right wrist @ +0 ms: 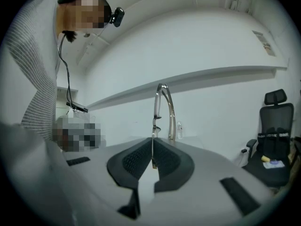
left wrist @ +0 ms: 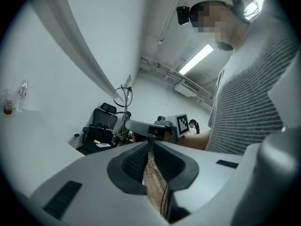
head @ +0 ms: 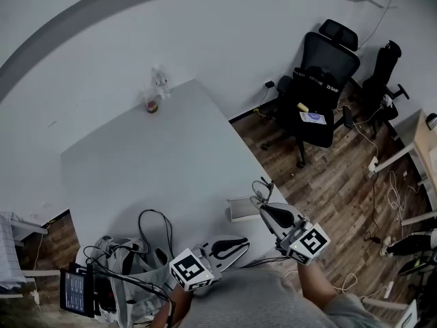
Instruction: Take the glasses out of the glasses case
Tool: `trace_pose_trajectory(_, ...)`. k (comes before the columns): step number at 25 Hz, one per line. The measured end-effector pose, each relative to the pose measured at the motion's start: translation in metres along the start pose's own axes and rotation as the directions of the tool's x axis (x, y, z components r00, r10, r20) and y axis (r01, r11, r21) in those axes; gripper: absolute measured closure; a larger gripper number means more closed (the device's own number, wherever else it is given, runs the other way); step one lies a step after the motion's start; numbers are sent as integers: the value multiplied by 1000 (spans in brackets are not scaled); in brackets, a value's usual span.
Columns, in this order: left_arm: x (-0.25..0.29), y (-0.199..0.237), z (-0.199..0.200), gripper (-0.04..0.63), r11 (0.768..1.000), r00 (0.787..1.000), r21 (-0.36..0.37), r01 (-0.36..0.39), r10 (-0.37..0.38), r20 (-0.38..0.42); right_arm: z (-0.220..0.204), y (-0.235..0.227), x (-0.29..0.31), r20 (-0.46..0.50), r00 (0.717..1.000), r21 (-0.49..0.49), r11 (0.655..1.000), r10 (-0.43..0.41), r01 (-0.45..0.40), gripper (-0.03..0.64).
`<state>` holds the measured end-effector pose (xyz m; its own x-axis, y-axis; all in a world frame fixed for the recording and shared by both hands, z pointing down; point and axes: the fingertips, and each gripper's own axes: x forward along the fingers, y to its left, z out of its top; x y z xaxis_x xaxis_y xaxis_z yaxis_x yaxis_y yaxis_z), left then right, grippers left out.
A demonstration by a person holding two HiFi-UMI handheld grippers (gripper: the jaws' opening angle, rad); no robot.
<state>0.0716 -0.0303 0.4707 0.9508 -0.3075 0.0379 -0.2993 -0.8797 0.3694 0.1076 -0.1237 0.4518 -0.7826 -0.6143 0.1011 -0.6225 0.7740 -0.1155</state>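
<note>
My right gripper (head: pixel 265 207) is shut on a pair of thin metal-framed glasses (head: pixel 261 190), held in the air just past the table's near right edge. In the right gripper view the glasses (right wrist: pixel 163 108) stand up out of the closed pads (right wrist: pixel 141 161). A pale grey glasses case (head: pixel 240 209) lies open on the table edge, just left of the glasses. My left gripper (head: pixel 242 242) sits low by the front edge, near the case, jaws together with nothing between them. The left gripper view looks across at the lifted glasses (left wrist: pixel 123 97).
The white table (head: pixel 157 162) carries a small bottle and a cup (head: pixel 157 91) at its far corner and a black cable loop (head: pixel 154 228) near the front. A grey bag with cables (head: pixel 126 268) lies at lower left. Black office chairs (head: pixel 324 80) stand on the wooden floor to the right.
</note>
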Motion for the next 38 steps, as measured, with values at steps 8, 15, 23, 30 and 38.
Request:
trace_pose_trajectory(8,1,-1,1,565,1000,1000,-1,1,-1,2,8,7,3,26,999,-1,1000,22,-22,598)
trace_pose_trajectory(15,3,-1,0,565,1000,1000,-6,-1,1,2,12,5,5,33,999,-3,1000,29,-29,598)
trace_pose_trajectory(23,3,0,0,565,1000,1000,-8,-2,2,3,10,6,6,19,999,-8,999,36,-36,598)
trace_pose_trajectory(30,3,1,0,565,1000,1000,-10,-4,4,2,11,5,8,20,999,-9,999,43,-43,598)
trace_pose_trajectory(38,3,2,0,565,1000,1000,-10,-7,7,2,12,4,9,23,999,-6,999,47,-47,600)
